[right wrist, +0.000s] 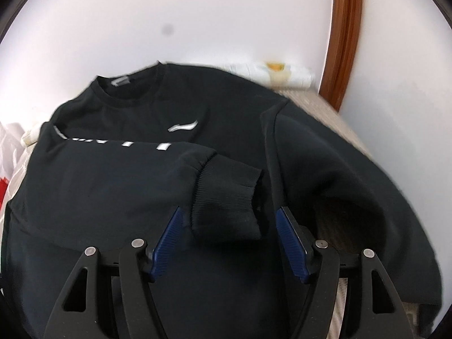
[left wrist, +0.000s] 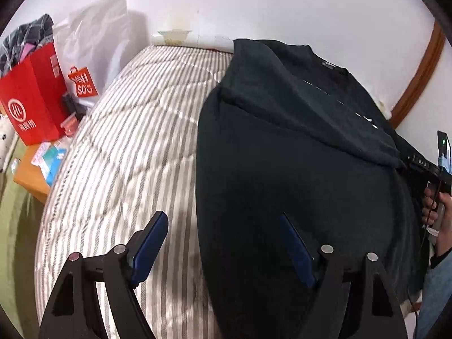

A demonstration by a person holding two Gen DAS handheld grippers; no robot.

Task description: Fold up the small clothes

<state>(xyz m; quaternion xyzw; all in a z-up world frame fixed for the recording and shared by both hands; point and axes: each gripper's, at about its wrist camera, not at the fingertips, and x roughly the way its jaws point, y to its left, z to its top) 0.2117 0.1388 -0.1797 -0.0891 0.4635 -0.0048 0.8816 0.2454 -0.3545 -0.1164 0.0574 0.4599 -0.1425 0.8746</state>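
Black sweatshirt (right wrist: pixel 141 197) lies flat on the striped bed (left wrist: pixel 127 141). Its folded sleeve cuff (right wrist: pixel 226 197) lies between the right gripper's (right wrist: pixel 226 243) parted, empty jaws, sleeve running toward upper left. Left gripper (left wrist: pixel 223 243), open and empty, straddles the garment's left edge.

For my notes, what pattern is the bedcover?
Grey and cream stripes on the bedcover, clearest in the left wrist view.

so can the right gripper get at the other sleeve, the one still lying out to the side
Probably yes. The right gripper is open, with only the folded sleeve's cuff lying between its pads, not pinched. The unfolded sleeve lies just to its right on the bed, with nothing on top.
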